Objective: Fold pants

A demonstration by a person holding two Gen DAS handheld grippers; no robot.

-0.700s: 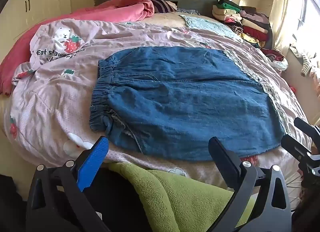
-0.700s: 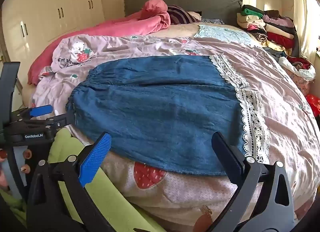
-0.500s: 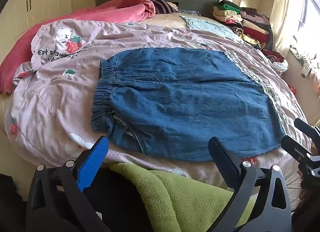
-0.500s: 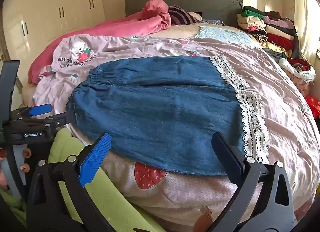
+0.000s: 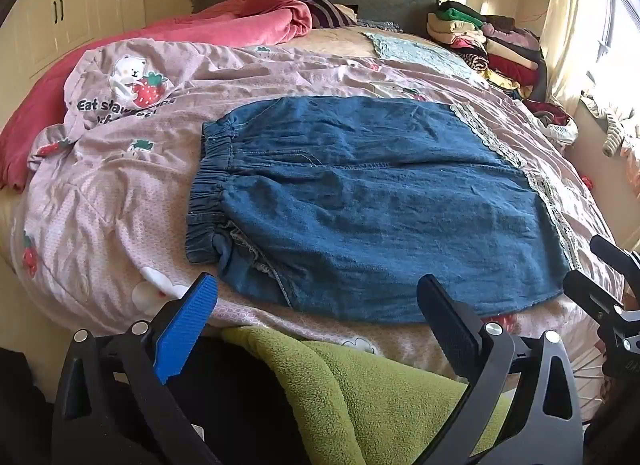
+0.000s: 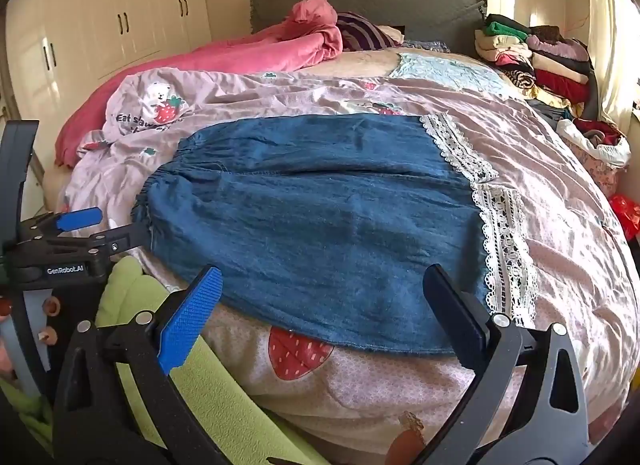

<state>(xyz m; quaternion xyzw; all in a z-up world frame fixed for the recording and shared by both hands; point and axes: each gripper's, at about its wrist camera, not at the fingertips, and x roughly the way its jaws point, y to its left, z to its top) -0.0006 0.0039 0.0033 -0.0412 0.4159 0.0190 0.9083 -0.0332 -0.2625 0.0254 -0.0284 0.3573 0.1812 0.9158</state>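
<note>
Blue denim pants (image 5: 368, 201) lie flat on the pink strawberry bedspread (image 5: 120, 185), elastic waistband to the left, white lace hem to the right (image 6: 496, 225). They also show in the right wrist view (image 6: 320, 225). My left gripper (image 5: 320, 317) is open and empty, just short of the pants' near edge by the waist end. My right gripper (image 6: 324, 305) is open and empty at the near edge by the hem end. The left gripper shows at the left of the right wrist view (image 6: 80, 233).
A green fleece blanket (image 5: 380, 393) hangs below the bed's near edge. A pink quilt (image 5: 240, 25) lies at the back left. A stack of folded clothes (image 5: 488, 41) sits at the back right. White cupboards (image 6: 100, 25) stand on the left.
Both grippers have drawn back slightly from the bed, so the pants sit a little lower in the views. Both stay open. The pants have not moved.
</note>
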